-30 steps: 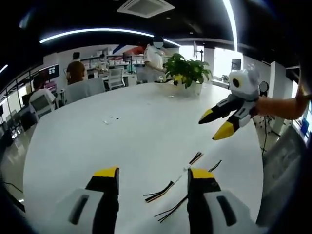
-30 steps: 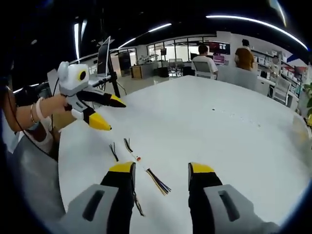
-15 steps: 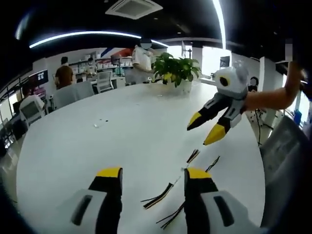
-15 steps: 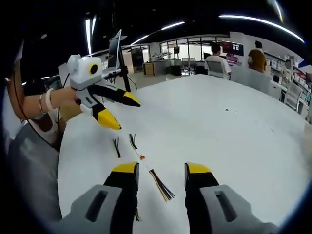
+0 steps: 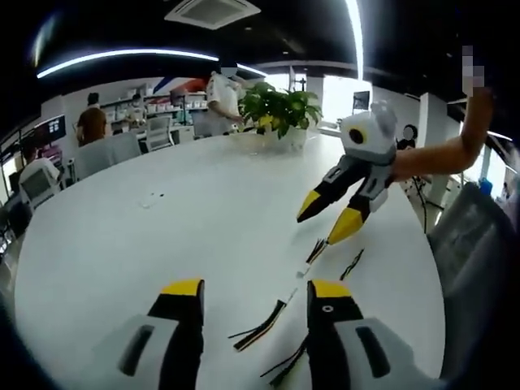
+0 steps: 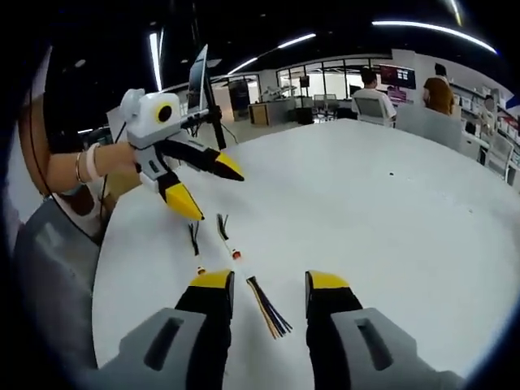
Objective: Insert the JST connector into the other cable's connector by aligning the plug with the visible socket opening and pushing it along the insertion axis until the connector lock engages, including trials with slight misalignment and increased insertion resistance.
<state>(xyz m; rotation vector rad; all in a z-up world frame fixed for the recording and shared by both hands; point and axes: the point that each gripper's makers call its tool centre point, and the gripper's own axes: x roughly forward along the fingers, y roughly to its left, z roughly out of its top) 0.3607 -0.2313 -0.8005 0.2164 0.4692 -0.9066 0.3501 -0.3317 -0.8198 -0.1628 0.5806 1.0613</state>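
Left gripper (image 5: 253, 294) jaws spread, holding nothing; right gripper (image 6: 268, 282) likewise spread and empty, also seen in the left gripper view (image 5: 327, 216). Over the last second both have dropped closer to the two cables: one cable (image 6: 262, 306) lies between the right jaws, the other cable (image 6: 225, 237) just beyond, with its small connector (image 6: 236, 254), on the white table (image 6: 390, 219). Approach phase; nothing grasped, no mating yet.

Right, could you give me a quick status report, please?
Left gripper and right gripper open, holding nothing. Cables loose on table, unmated. Nothing in the way.
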